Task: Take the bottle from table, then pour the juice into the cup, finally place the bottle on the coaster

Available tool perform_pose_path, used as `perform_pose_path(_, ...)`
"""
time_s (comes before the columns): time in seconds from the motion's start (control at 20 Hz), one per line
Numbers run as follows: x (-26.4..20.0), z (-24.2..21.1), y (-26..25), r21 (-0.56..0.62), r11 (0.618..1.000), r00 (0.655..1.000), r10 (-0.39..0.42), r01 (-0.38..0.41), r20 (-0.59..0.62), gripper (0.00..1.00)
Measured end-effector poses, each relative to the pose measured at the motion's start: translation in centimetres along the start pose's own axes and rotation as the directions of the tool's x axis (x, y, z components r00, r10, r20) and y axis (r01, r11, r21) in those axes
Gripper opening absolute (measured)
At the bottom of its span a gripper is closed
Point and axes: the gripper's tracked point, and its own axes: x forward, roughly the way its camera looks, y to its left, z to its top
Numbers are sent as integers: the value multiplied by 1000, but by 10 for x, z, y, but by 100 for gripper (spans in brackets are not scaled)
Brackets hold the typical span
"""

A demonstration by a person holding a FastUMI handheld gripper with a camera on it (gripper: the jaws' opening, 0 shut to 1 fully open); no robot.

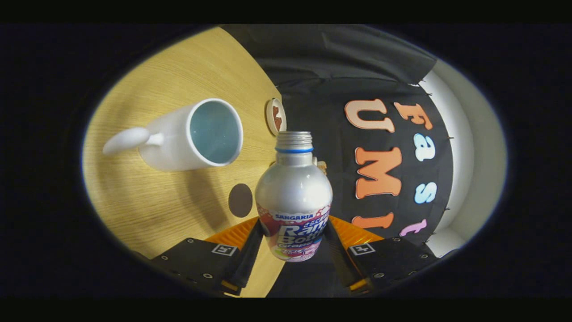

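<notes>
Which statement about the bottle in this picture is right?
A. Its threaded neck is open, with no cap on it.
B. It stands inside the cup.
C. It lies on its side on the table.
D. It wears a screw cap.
A: the silver bottle shows a bare threaded neck above a blue ring, with no cap; it is held between the jaws of the gripper, beside the white cup, not in it.

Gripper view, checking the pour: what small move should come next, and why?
Probably shift the uncapped silver bottle sideways until its mouth is over the white mug. The gripper clamps the bottle, which is tipped, but its mouth sits beside the mug's rim, not above it.
</notes>
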Motion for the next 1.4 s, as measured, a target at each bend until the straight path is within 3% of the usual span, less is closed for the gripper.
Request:
perform_pose_path(0.4,1,2,-5,-190,982,999,14,-8,30,76)
perform_pose_path(1.4,6,5,-11,-386,922,998,41,-22,41,76)
